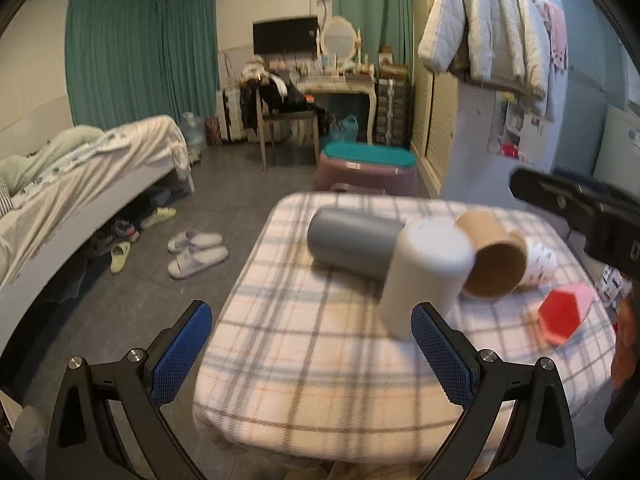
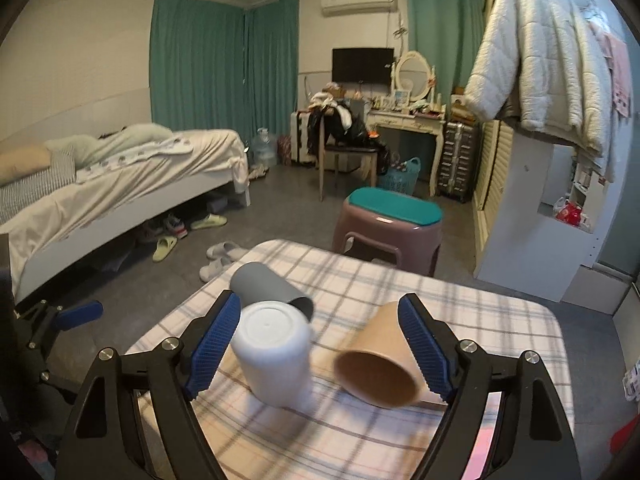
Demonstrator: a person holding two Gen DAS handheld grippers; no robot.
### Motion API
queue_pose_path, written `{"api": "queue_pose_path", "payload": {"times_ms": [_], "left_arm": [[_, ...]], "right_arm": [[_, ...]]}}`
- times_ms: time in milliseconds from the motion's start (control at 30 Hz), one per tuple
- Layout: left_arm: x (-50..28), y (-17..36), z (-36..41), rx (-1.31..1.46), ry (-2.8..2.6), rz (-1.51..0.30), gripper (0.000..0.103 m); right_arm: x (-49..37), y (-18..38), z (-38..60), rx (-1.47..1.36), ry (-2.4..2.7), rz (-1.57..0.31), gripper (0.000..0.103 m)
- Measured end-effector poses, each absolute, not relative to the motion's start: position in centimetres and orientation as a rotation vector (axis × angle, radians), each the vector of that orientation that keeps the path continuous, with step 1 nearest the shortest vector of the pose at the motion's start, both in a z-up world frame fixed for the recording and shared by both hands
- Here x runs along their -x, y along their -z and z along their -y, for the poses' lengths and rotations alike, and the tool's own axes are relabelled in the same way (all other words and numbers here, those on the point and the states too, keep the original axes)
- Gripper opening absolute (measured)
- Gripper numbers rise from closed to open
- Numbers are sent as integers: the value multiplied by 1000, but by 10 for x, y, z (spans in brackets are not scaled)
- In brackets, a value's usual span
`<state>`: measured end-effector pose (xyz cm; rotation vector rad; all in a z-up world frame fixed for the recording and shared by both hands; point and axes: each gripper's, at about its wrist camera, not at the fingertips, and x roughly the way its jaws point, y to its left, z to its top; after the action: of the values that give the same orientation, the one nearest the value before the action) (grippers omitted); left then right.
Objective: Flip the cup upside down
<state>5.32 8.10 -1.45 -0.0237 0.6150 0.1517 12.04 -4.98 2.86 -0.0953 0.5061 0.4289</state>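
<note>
Blue ribbed pads of the right gripper [image 2: 320,344] stand spread wide, flanking two cups without pinching either. Near its left pad the white cup [image 2: 274,354] stands upside down on the plaid-covered table [image 2: 500,320], flat base up, blurred; the same cup shows in the left wrist view [image 1: 428,272] just beyond the right pad of the left gripper [image 1: 312,354], whose jaws are also spread and hold nothing. At three o'clock from the white cup a brown paper cup [image 2: 380,364] lies on its side, mouth toward the camera, close against the right pad. At eleven o'clock a grey cup [image 2: 268,284] lies on its side. In the left wrist view a white patterned cup [image 1: 540,264] lies behind the brown one, and a red and pink faceted cup [image 1: 564,312] lies on its side at four o'clock. No writing on any cup can be read.

Beyond the table stand a mauve plastic stool [image 2: 390,224] with a teal top, slippers [image 1: 196,252] on the grey floor, an unmade bed [image 2: 120,172], teal curtains [image 2: 224,64], a dressing table [image 2: 408,120] with oval mirror, a wall television [image 2: 362,65], an air conditioner [image 2: 358,0] and a hanging white quilted jacket [image 2: 544,56].
</note>
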Motion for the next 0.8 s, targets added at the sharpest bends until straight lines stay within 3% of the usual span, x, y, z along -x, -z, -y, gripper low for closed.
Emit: {"api": "queue_pose_path", "payload": {"times_ms": [300,633,700,800], "left_arm": [[-35,-11,-48,66,-127,-485,103],[1,12,-27,26,-142,-411,103],[3,17,-25,9,-146,-417,103],[5,22,-24,10,-155,-434,103]], "right_arm": [[-85,-36,106,43,-359,-460,81],[-54,7,123,51,-348,-474,82],[-49,17,123,52,-349,-482,93],[-46,30,120,63,-349,-487,96]]}}
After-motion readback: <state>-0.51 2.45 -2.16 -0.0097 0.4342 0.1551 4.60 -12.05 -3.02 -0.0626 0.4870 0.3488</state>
